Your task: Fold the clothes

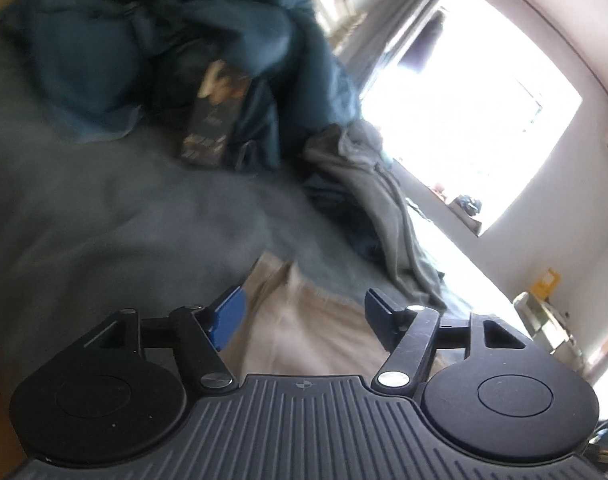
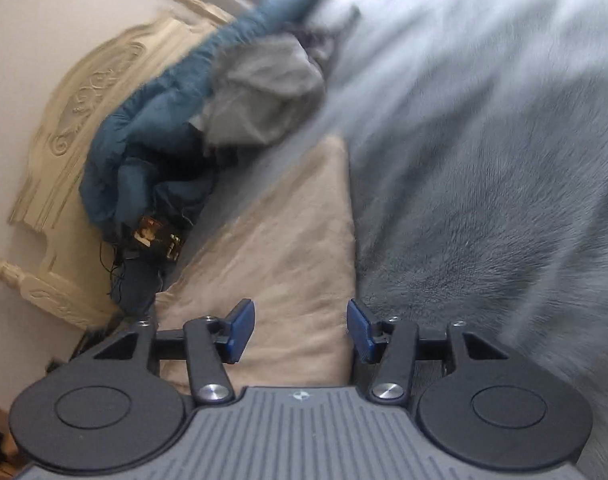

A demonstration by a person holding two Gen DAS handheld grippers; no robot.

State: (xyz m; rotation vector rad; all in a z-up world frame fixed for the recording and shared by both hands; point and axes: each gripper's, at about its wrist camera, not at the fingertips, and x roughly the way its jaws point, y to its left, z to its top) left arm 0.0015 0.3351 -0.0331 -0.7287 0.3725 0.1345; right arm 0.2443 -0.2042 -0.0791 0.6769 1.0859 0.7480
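The left hand-held gripper [image 1: 304,316] stands with its blue pads well apart and nothing between them — the beige, soft cloth garment [image 1: 304,332] lies below the gap, not pinched. The right hand-held gripper [image 2: 300,334] is likewise parted, a little narrower, with the same beige garment [image 2: 279,248] spread under it and no fabric caught by either pad. Both pictures are smeared with motion, so fine creases are hard to read.

In the right wrist view the beige piece lies flat on the grey plush bedspread [image 2: 484,200] as a long shape with one straight, clean edge toward the bedspread's open side; that reads as a garment already doubled over at least once, though how many layers it has I cannot tell.

Farther out, a heap of dark teal fabric [image 1: 207,40] sits bunched near the carved cream headboard [image 2: 83,100], with a crumpled light grey garment [image 2: 263,92] beside it and a dark printed box [image 1: 213,116] leaning against the pile. Beyond them is a bright window [image 1: 476,112].

My judgement: the beige piece looks released mid-fold or just finished — the teal and grey items appear untouched, so most of the folding is left.
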